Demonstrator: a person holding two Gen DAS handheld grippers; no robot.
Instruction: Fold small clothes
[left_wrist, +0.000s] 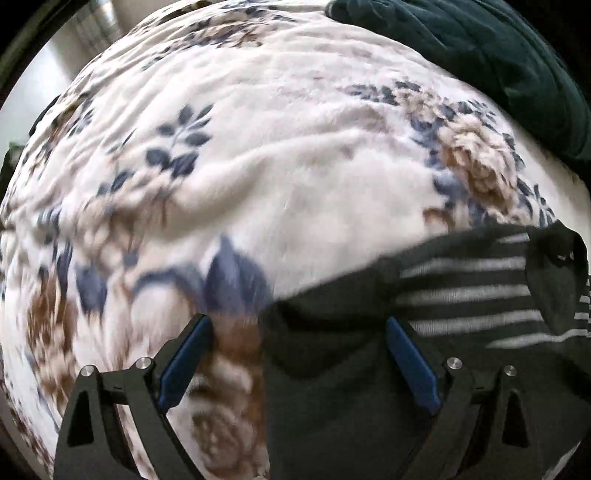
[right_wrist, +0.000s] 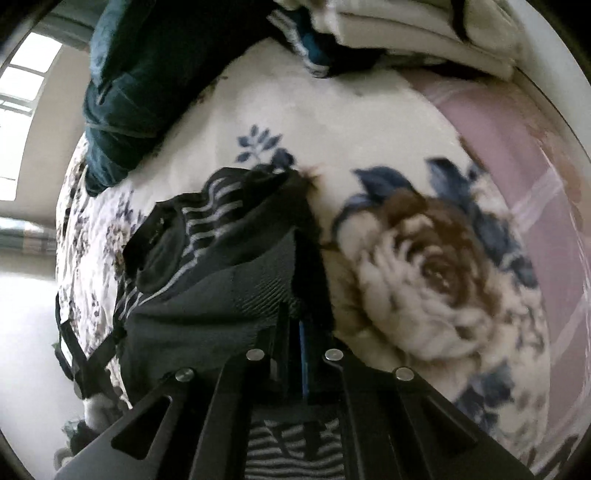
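Sock (right_wrist: 221, 251), black with grey stripes, bunched on floral blanket (left_wrist: 295, 147), fold unfinished by my reckoning. My right gripper (right_wrist: 301, 332) pinches its edge; left gripper (left_wrist: 295, 343) spread wide, empty.

Both wrist views close, angled down; share striped sock (left_wrist: 469, 291), blanket (left_wrist: 295, 155).

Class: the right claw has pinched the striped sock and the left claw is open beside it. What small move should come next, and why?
Probably bring the open left claw in to close on the striped sock. The right claw is shut on one part only, and the sock lies bunched on the floral blanket; a second grip would let it be stretched flat.
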